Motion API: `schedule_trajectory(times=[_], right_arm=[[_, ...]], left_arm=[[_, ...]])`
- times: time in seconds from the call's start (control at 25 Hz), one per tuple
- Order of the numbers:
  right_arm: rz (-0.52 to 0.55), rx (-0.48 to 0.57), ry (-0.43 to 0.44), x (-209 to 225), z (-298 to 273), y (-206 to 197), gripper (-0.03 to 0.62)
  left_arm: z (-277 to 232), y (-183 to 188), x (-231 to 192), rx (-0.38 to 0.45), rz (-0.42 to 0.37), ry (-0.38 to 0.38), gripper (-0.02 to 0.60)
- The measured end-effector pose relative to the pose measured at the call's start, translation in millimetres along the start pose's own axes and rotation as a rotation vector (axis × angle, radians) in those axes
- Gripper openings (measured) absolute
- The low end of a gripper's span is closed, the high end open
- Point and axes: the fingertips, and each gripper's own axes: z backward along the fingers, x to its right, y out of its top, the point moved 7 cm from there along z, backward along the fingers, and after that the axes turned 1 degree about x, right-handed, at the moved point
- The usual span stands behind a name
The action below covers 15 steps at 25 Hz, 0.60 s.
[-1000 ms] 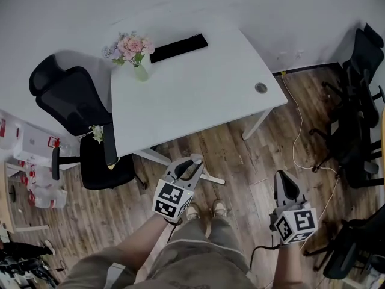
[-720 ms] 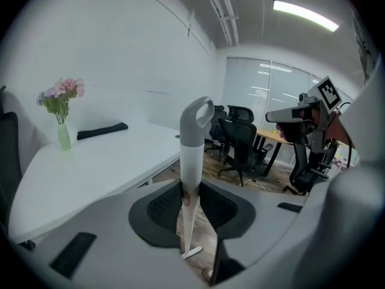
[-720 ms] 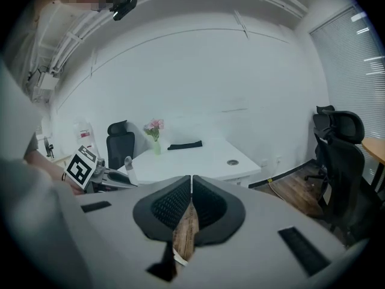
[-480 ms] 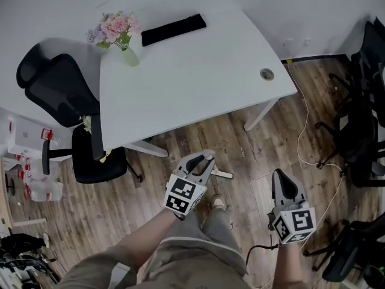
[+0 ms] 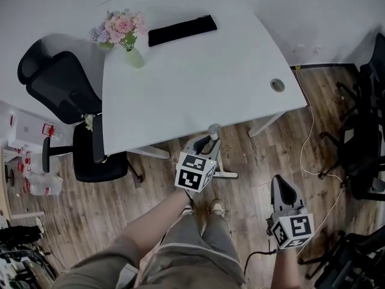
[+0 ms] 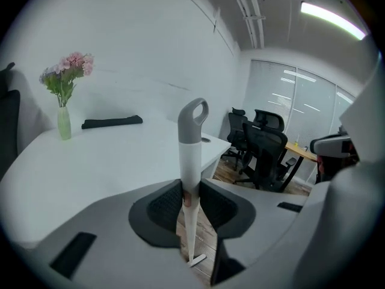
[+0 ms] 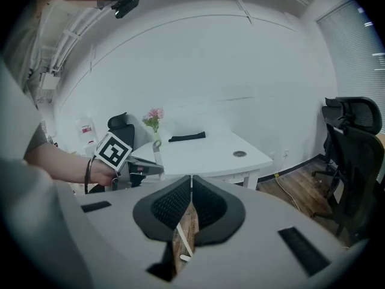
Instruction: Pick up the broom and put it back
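Observation:
The broom (image 6: 192,143) is a white pole with a grey loop at its top, standing nearly upright. My left gripper (image 6: 191,192) is shut on the pole below the grey end. In the head view the left gripper (image 5: 207,144) sits just in front of the white table's (image 5: 198,83) front edge, with the broom's grey top (image 5: 213,129) poking up beyond it. The broom's head is hidden. My right gripper (image 5: 281,182) hangs lower at the right over the wooden floor, shut with nothing between its pads. From the right gripper view (image 7: 190,188), the left gripper's marker cube (image 7: 114,151) shows at the left.
On the table stand a vase of pink flowers (image 5: 123,34) and a long black item (image 5: 182,30). A black office chair (image 5: 60,95) stands left of the table, more black chairs (image 5: 367,131) at the right. A cable (image 5: 310,152) lies on the floor.
My left gripper has moved right and toward the table's front edge, and the broom's grey top now shows above it. The right gripper has sunk a little.

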Motion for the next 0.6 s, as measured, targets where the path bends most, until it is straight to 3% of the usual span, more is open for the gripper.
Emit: schedule_trajectory(times=[0.24,0.6], right_arm=[[0.002,0.003,0.009,-1.2,-14.8,6.5,0.034],[0.000,-0.010,0.006,-3.4,-26.4,0.8,0.034]], left_arm=[[-23.5,11.5,-21.9,0.003,0.063,0.021,0.103],[-36.9,17.4,-35.4,0.002,0.093,0.044,0.104]])
